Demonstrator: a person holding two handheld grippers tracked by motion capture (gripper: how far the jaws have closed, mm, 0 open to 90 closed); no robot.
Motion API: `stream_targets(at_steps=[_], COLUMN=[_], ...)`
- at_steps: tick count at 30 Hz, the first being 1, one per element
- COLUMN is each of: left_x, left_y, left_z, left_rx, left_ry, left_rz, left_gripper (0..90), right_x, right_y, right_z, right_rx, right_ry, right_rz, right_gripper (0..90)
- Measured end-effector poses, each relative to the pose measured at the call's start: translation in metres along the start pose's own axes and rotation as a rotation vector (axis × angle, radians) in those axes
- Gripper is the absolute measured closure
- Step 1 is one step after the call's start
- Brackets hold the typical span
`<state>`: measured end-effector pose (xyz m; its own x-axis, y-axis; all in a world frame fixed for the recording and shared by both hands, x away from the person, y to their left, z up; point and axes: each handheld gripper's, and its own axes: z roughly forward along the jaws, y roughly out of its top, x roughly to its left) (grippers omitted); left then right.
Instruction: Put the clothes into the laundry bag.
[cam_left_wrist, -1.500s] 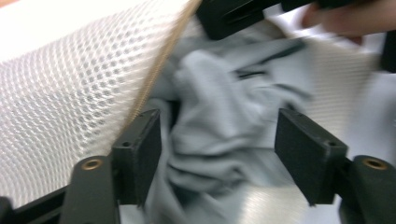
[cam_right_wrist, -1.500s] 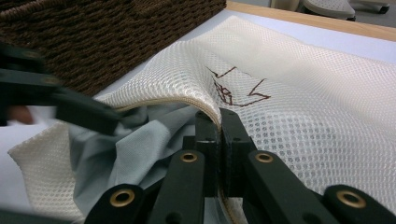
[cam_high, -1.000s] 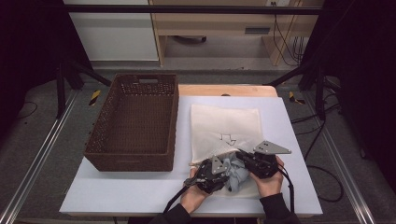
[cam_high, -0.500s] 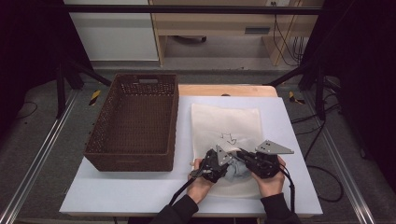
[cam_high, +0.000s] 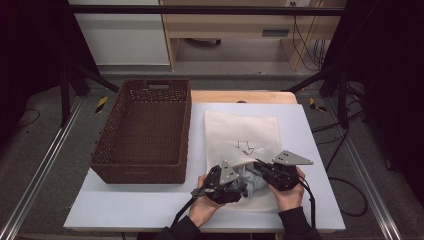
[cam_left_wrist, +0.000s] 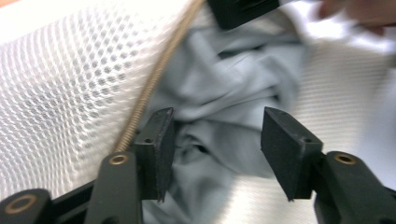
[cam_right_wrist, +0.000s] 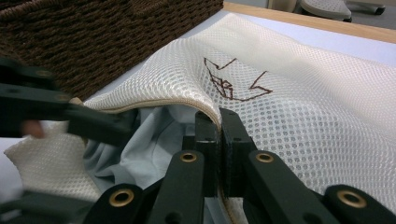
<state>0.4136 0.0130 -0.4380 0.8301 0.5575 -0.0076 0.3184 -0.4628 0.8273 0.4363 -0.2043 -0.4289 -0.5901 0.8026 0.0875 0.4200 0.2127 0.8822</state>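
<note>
I have both claws working at the near edge of the desk (cam_high: 125, 210), right at the mouth of the mesh bag (cam_high: 250, 130). That bag lies flat on the white desk top, running away from me toward the far wooden edge, with bare white surface on its right and a strip of it in front of my hands. Just to its left stands the wicker basket (cam_high: 142, 167), dark brown, rectangular, tall-walled, with a handle slot in the far wall; I see nothing in it.

The bag is cream netting with a fine honeycomb weave, a brown line drawing (cam_right_wrist: 233, 84) stitched on its top face, and a tan zipper edge (cam_left_wrist: 154, 79) round the opening. Inside the mouth sits a pale blue-grey cloth (cam_left_wrist: 224, 93), soft and crumpled into folds, partly spilling out toward me.

My right claw (cam_right_wrist: 218, 126) is pinched tight on the upper lip of the bag, holding that edge lifted so the mouth gapes. My left claw (cam_left_wrist: 215, 135) has just been opening: its pads stand apart, about halfway wide, with the cloth bunched between them; one pad lies against the folds, but nothing is squeezed. In the high view the left claw (cam_high: 239, 186) sits at the bag's near left corner, the right claw (cam_high: 259, 166) just beside it.
</note>
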Motion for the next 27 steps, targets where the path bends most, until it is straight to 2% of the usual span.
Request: stream_targets(at_steps=[2, 4, 5, 7, 8, 9, 11, 14, 15, 17, 18, 20, 22, 24, 27], left_x=[-0.006, -0.007, -0.007, -0.005, -0.005, -0.004, -0.002, 0.001, 0.002, 0.005, 0.006, 0.011, 0.014, 0.017, 0.020], left_y=[-0.001, -0.003, -0.005, -0.009, -0.011, -0.012, -0.013, -0.011, -0.009, -0.005, -0.003, 0.003, 0.008, 0.009, 0.007], left_z=[0.000, 0.010, 0.018, 0.030, 0.036, 0.040, 0.047, 0.048, 0.048, 0.049, 0.049, 0.052, 0.057, 0.064, 0.073], left_rx=[0.012, 0.061, 0.094, 0.129, 0.136, 0.148, 0.146, 0.148, 0.143, 0.131, 0.117, 0.114, 0.120, 0.130, 0.117], left_ry=[-0.019, -0.014, -0.011, -0.031, -0.033, -0.016, -0.012, 0.026, 0.051, 0.081, 0.105, 0.118, 0.138, 0.178, 0.204], left_rz=[0.013, 0.020, 0.016, -0.010, -0.021, -0.019, -0.036, -0.046, -0.038, -0.030, -0.024, -0.038, -0.032, -0.021, -0.035], left_gripper=[40.2, 37.3, 36.6, 36.2, 36.7, 38.0, 47.3, 65.1, 74.4, 80.2, 81.9, 82.6, 82.8, 82.8, 82.4], right_x=[0.000, 0.000, 0.000, -0.001, -0.001, -0.001, -0.002, -0.002, -0.002, -0.001, -0.002, -0.002, -0.001, -0.002, -0.001], right_y=[0.000, 0.000, 0.000, 0.000, 0.000, 0.000, 0.000, 0.000, 0.000, 0.000, 0.000, 0.001, 0.001, 0.002, 0.001], right_z=[0.000, 0.000, 0.000, 0.000, -0.001, -0.001, -0.001, -0.001, -0.002, -0.002, -0.002, -0.003, -0.004, -0.005, -0.004], right_rx=[-0.001, -0.002, -0.002, -0.003, -0.002, -0.004, -0.002, 0.001, 0.002, -0.001, -0.001, -0.001, -0.008, -0.012, -0.005], right_ry=[-0.001, -0.001, -0.001, -0.003, -0.004, -0.003, 0.002, 0.010, 0.011, 0.015, 0.018, 0.019, 0.019, 0.022, 0.018], right_rz=[-0.004, -0.001, -0.001, -0.002, -0.003, 0.000, 0.005, 0.007, 0.009, 0.011, 0.011, 0.007, 0.011, 0.010, 0.011], right_gripper=[87.3, 87.0, 86.9, 87.0, 87.0, 87.1, 87.3, 87.7, 87.8, 87.8, 87.9, 87.9, 88.0, 88.0, 87.9])
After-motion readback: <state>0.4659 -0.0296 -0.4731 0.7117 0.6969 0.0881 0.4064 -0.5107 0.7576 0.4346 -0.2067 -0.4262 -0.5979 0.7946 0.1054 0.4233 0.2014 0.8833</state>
